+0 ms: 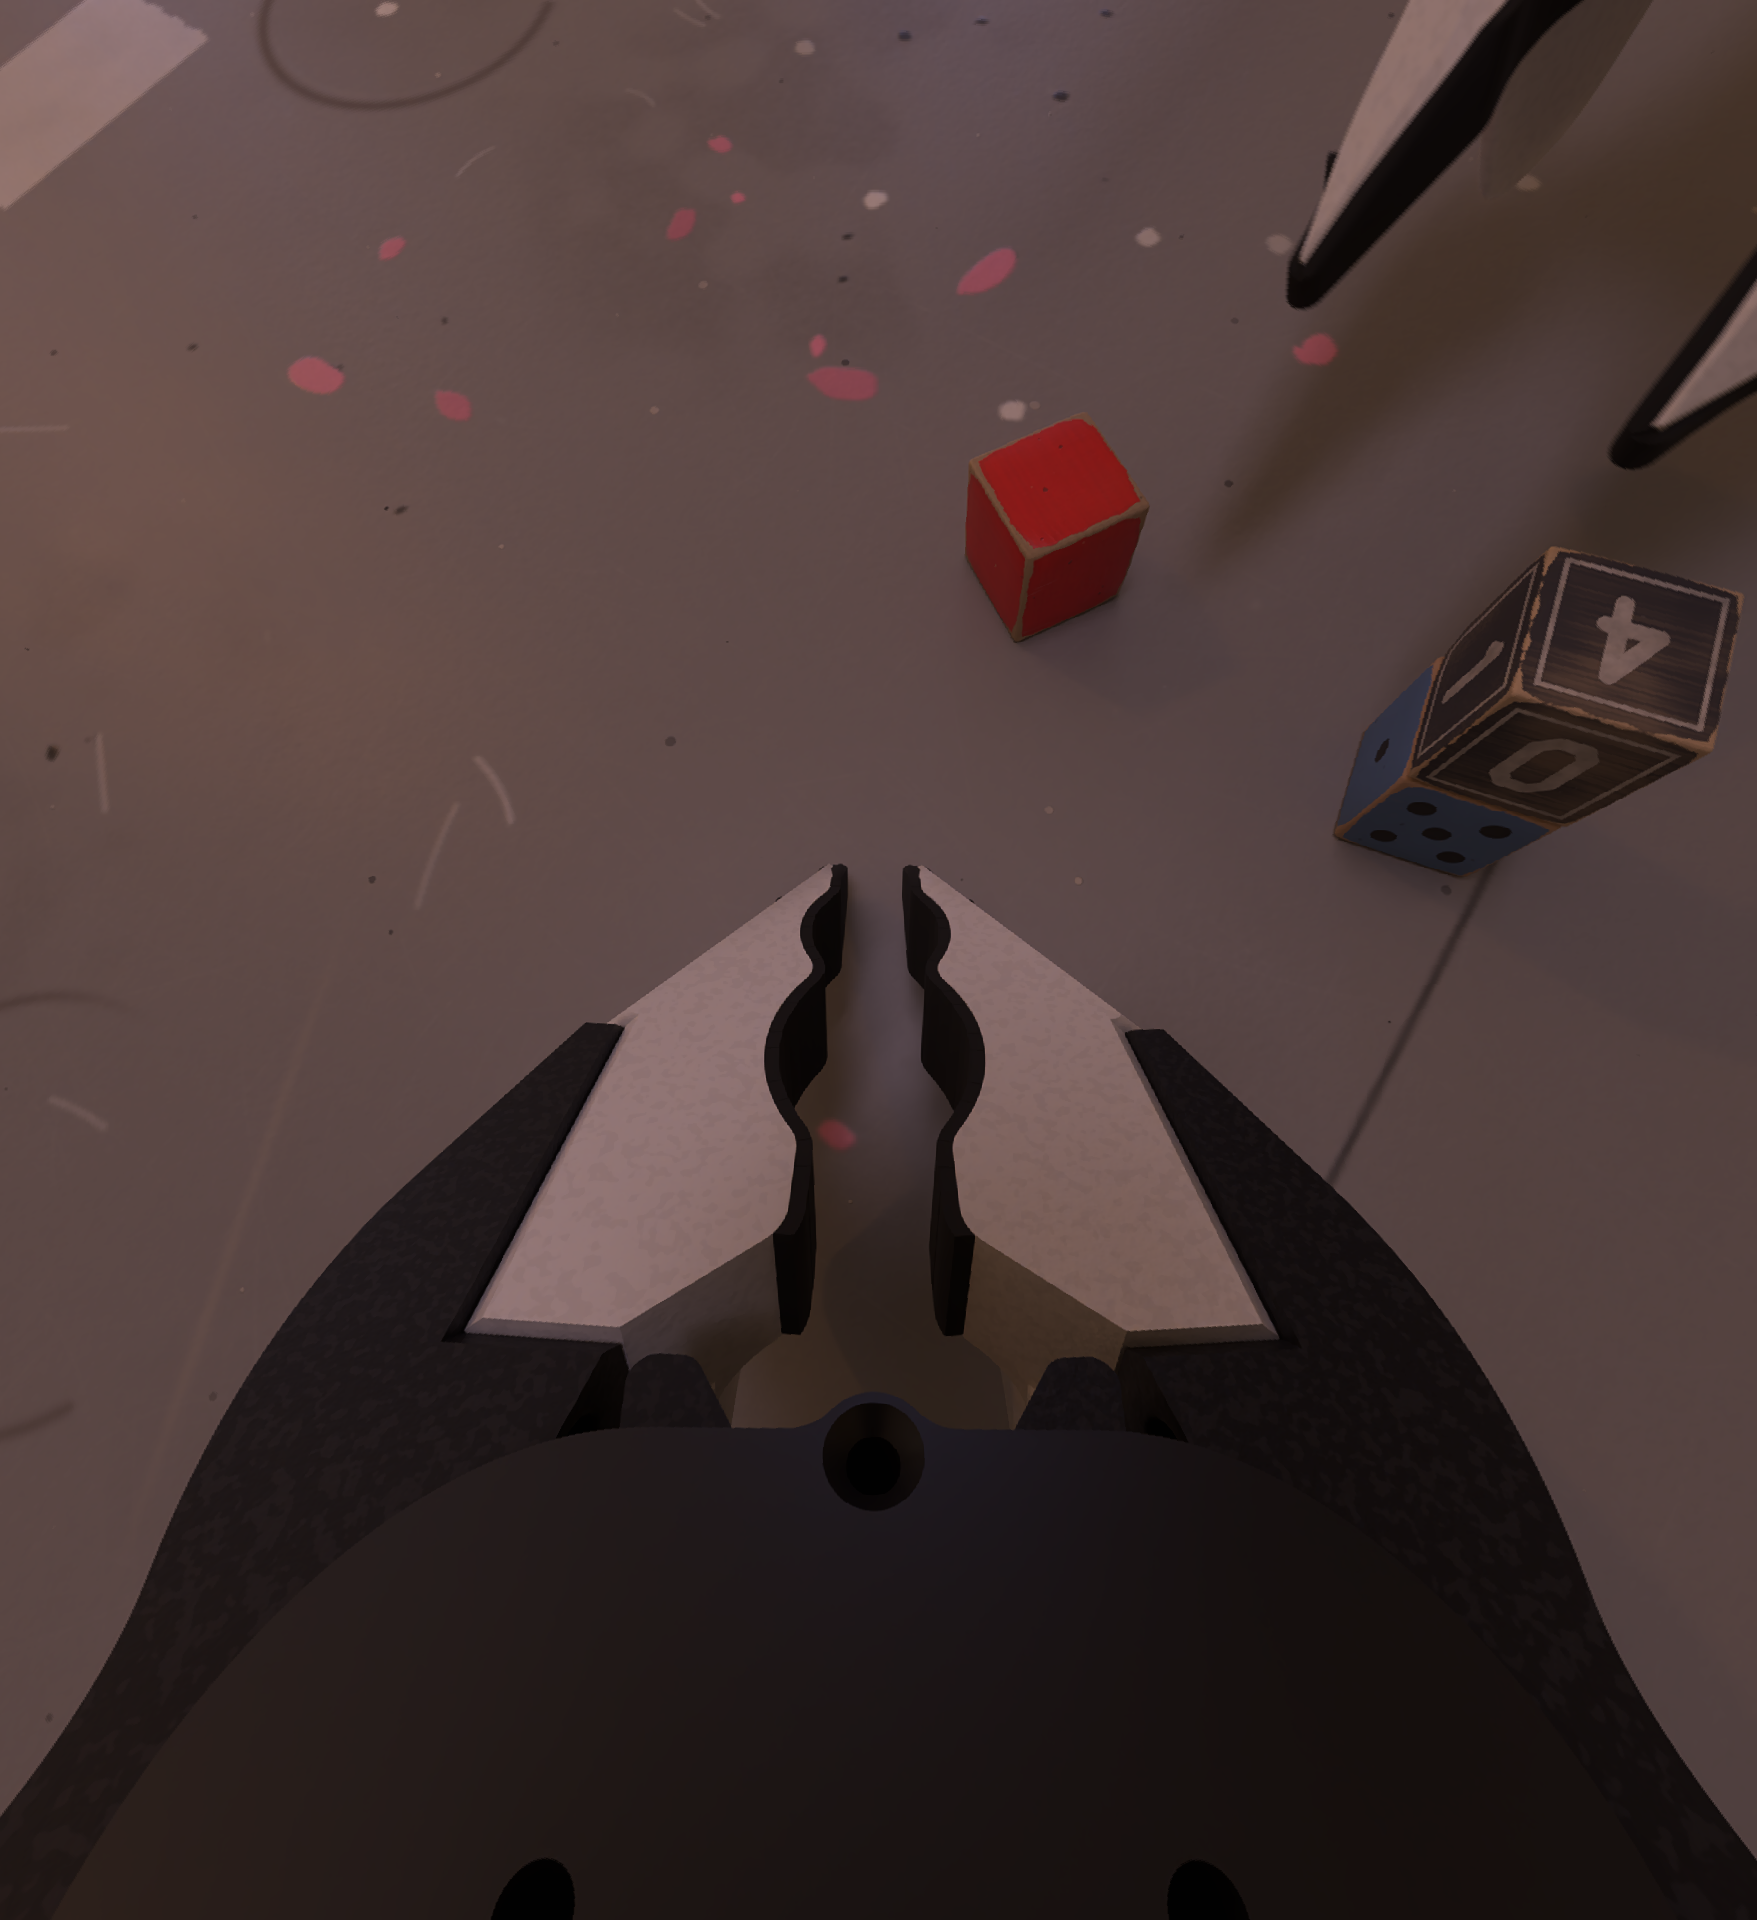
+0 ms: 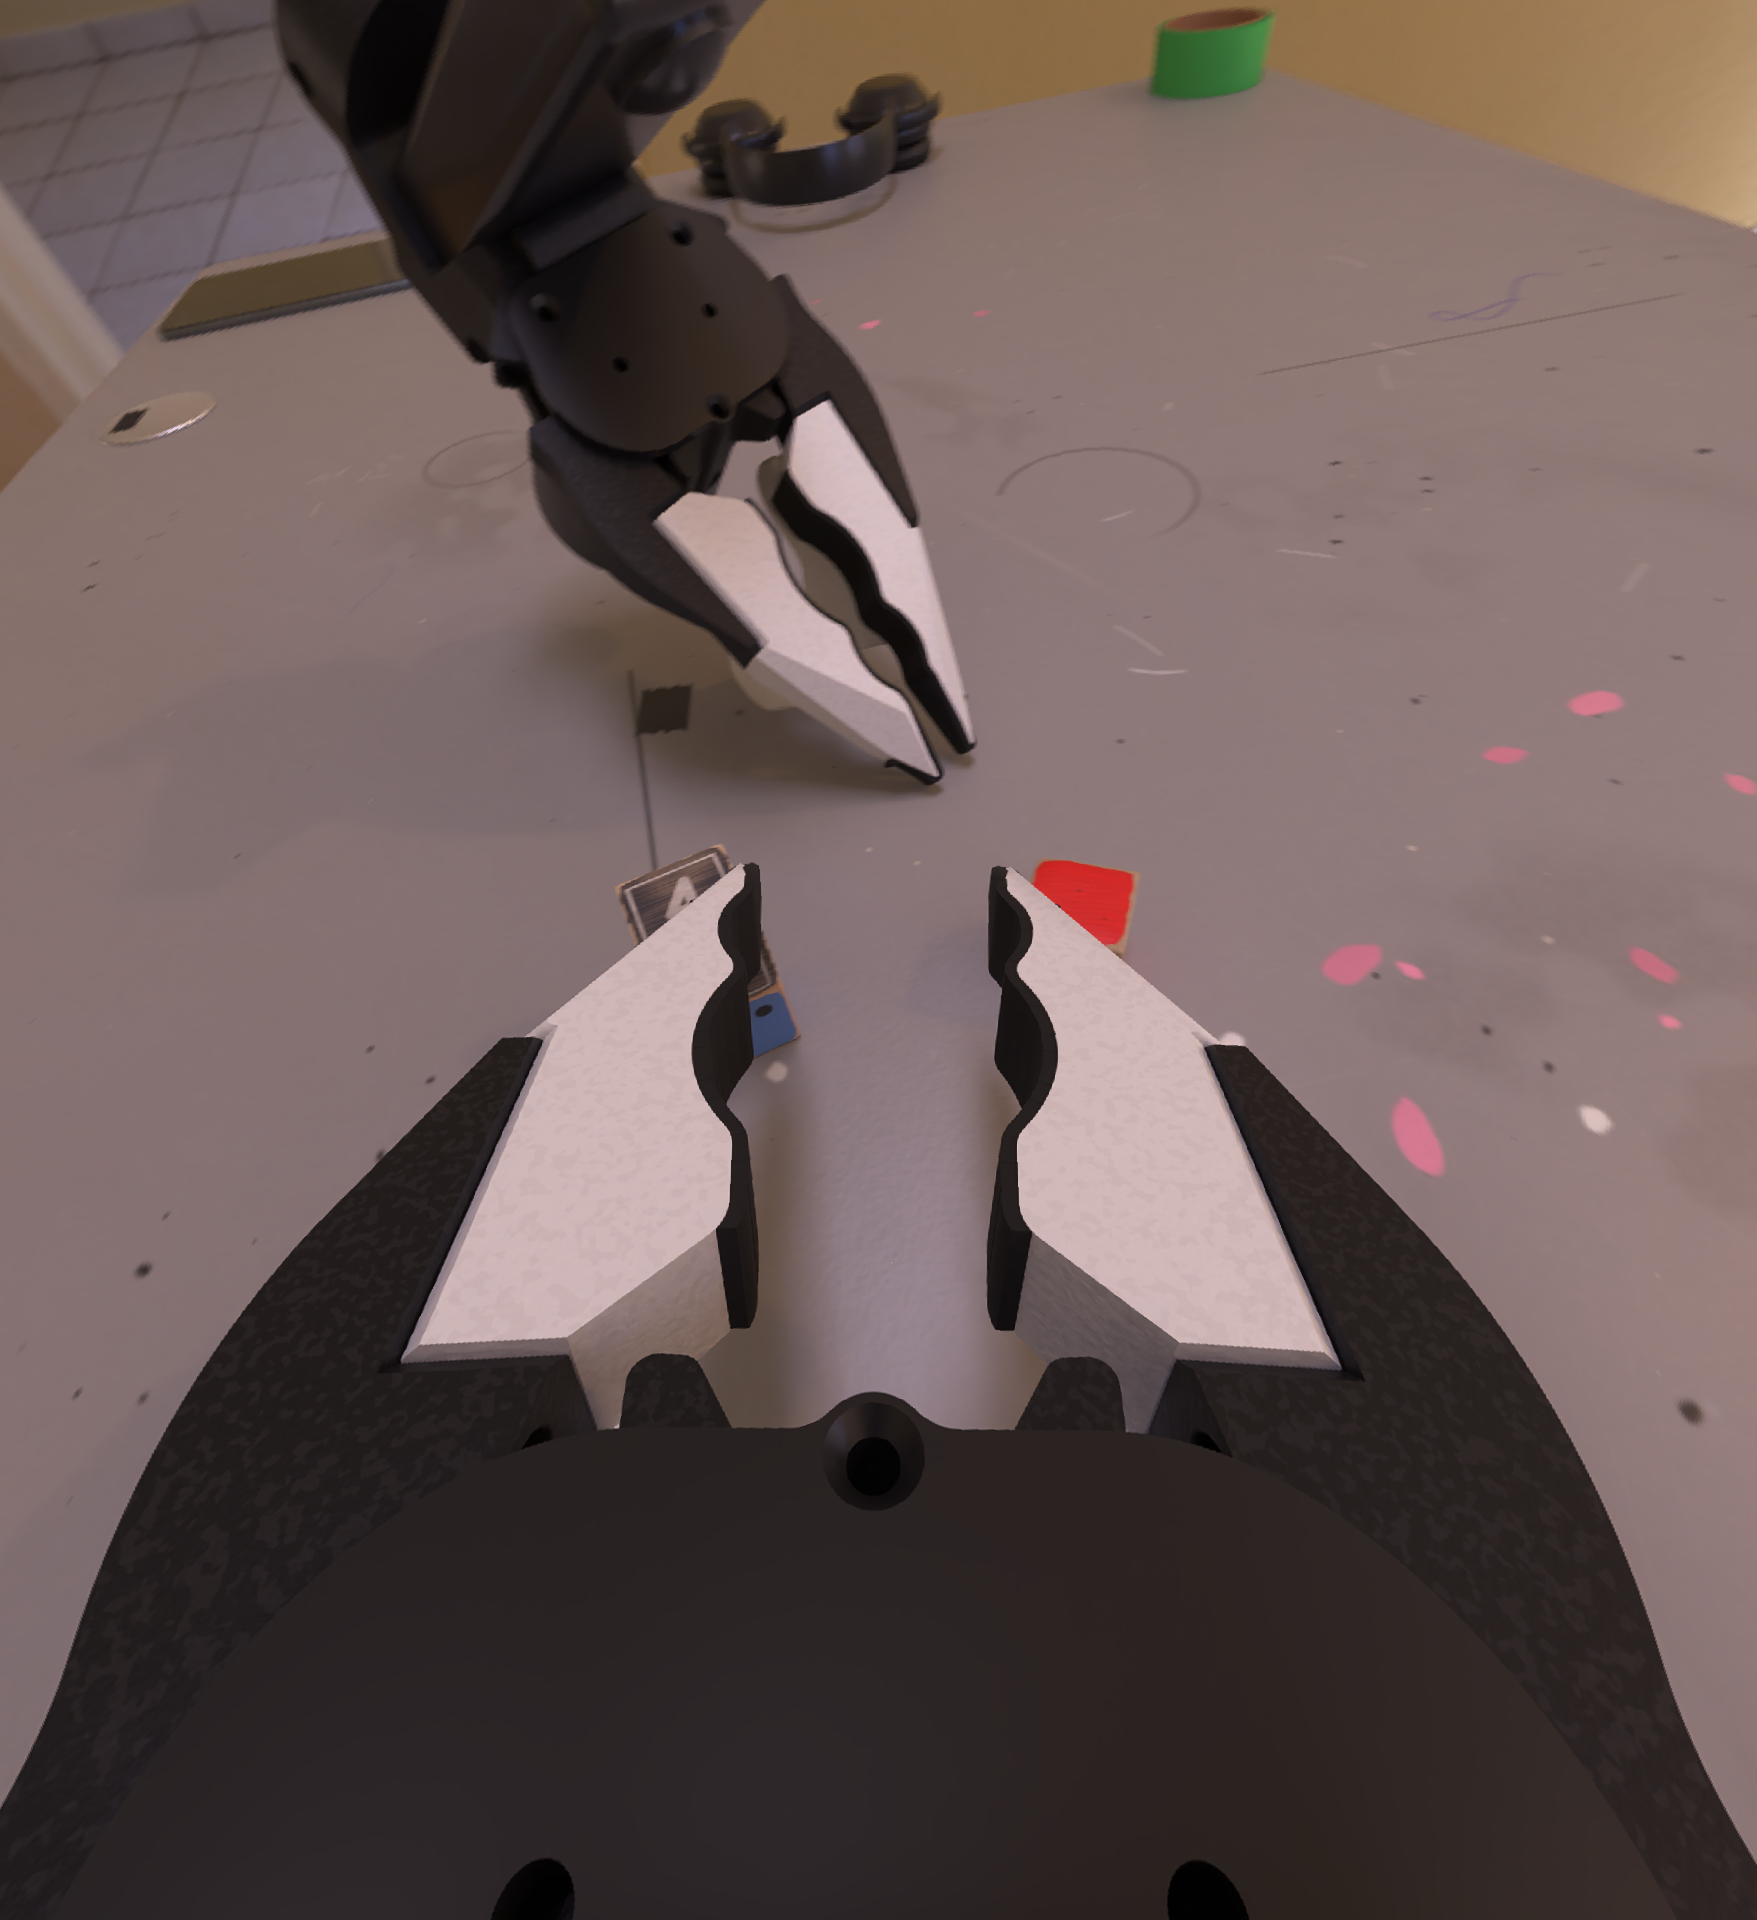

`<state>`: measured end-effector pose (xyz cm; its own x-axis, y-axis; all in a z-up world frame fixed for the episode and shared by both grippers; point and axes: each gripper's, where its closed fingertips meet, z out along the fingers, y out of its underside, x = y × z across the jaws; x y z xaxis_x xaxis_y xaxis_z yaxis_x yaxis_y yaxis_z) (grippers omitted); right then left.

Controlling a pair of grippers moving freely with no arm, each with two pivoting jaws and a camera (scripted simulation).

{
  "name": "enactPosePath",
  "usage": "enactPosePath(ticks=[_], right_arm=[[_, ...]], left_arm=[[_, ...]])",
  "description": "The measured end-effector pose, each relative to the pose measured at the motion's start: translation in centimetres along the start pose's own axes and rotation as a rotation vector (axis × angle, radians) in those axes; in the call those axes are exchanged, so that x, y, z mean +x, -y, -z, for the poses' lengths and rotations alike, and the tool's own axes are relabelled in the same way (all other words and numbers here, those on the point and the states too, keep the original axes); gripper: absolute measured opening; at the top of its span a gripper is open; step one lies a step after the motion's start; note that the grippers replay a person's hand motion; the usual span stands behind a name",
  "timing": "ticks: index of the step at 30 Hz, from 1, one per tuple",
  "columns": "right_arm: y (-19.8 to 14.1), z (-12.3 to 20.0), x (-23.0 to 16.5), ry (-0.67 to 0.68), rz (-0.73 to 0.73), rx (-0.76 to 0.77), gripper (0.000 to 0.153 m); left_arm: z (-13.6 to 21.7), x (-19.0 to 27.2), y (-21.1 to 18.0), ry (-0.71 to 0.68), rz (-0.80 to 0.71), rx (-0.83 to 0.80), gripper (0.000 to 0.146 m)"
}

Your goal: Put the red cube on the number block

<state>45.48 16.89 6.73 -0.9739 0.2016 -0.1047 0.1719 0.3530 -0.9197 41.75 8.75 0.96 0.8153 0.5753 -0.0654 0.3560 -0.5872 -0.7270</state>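
The red cube (image 1: pixel 1056 525) sits on the grey table (image 1: pixel 438 623), ahead and slightly right of my left gripper (image 1: pixel 874 883). The left gripper is empty, with only a thin slit between its fingers. The dark number block (image 1: pixel 1580 686) rests on top of a blue die (image 1: pixel 1425 816) to the right of the cube. My right gripper (image 2: pixel 874 883) is open and empty, hovering above the table. Its fingers partly hide the number block (image 2: pixel 671 894) on the left and the red cube (image 2: pixel 1087 899) on the right. The left gripper (image 2: pixel 931 764) points down beyond them.
The right gripper's fingers (image 1: pixel 1466 369) hang over the table beyond the blocks. At the far edge stand a green tape roll (image 2: pixel 1212 52), black ear defenders (image 2: pixel 812 156), a dark flat slab (image 2: pixel 282 291) and a round metal disc (image 2: pixel 159 416). Pink paint spots (image 2: pixel 1419 1138) mark the table.
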Motion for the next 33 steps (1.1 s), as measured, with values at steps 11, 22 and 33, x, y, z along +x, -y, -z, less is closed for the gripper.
enactPosePath(ticks=[11,22,33], right_arm=[[-2.1,-1.8,4.7,-0.299,-0.077,-0.147,0.049],[-1.9,-2.4,3.2,-0.208,-0.057,-0.151,0.026],[0.8,1.5,-2.2,0.009,0.164,-0.101,0.026]], left_arm=[[-0.1,0.3,0.1,0.007,-0.017,0.000,0.006],[-0.2,0.4,0.2,0.013,-0.023,0.000,0.004],[-0.2,0.5,0.2,0.024,-0.050,-0.001,0.002]])
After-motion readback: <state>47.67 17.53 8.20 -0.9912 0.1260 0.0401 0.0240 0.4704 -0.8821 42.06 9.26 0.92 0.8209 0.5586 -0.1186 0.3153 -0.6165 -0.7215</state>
